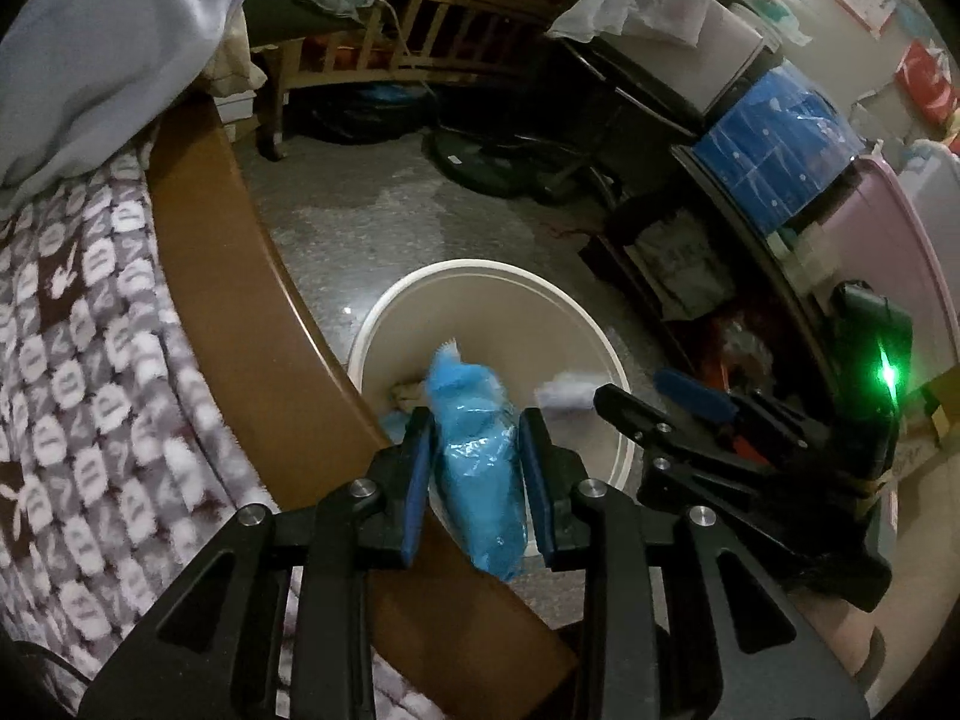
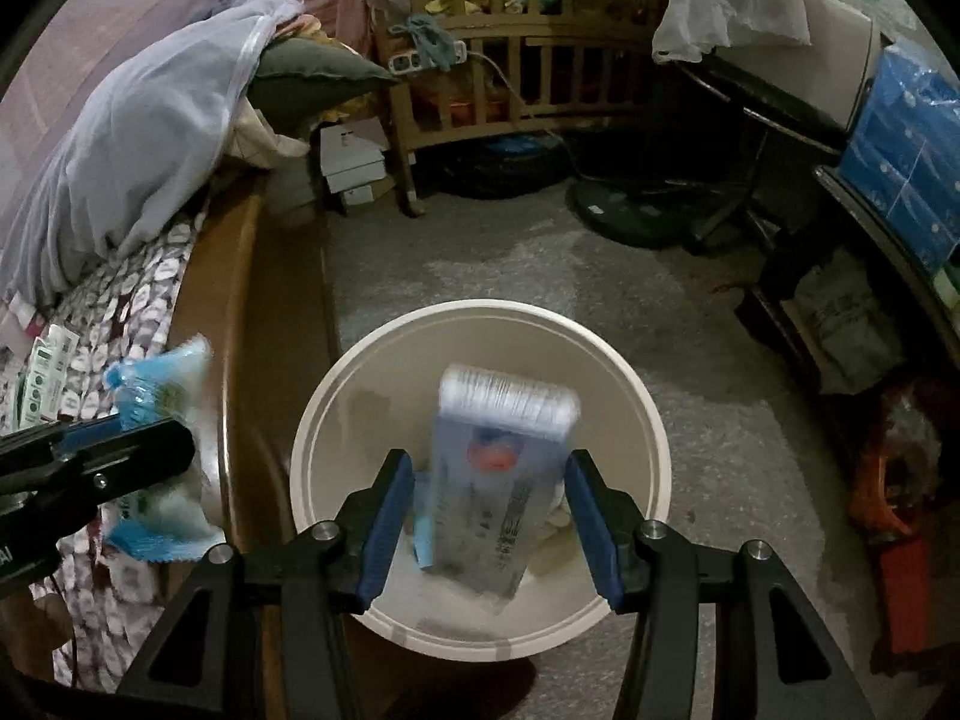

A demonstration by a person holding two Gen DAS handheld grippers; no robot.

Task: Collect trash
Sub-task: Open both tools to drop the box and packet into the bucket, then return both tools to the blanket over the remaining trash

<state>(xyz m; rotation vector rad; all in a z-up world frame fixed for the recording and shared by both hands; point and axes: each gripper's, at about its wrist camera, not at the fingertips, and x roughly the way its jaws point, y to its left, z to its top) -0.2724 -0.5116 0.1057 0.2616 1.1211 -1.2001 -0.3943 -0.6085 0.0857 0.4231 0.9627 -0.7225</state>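
Your left tool (image 1: 474, 438) is closed on a blue plastic packet (image 1: 477, 468). Both blue pads (image 1: 418, 480) press against its sides, and the packet stands roughly upright between them, its crimped top edge above the fingertips. In the left wrist view the tool sits over the near rim of the white bucket (image 1: 384, 312), which stands on the grey floor (image 1: 336, 240) just beside the brown wooden bed frame (image 1: 240, 276).

Your right tool (image 2: 489, 510) has a clear, flat plastic pack (image 2: 501, 480) between its fingers. The pack is blurred, so you cannot tell whether the pads grip it or it hangs loose; the gap between the pads is moderate and a narrow space shows on each side of the pack. The pack is directly above the bucket's opening, tilted slightly, with a red and blue mark on its face.

Inside the bucket, pale crumpled scraps (image 2: 555, 510) and a small blue piece (image 2: 423, 540) lie at the bottom.

In the right wrist view the left tool appears at the left edge, holding the blue packet over the bed's patterned blanket (image 2: 120, 312). Small printed packs (image 2: 42, 384) lie on that blanket near the left edge.
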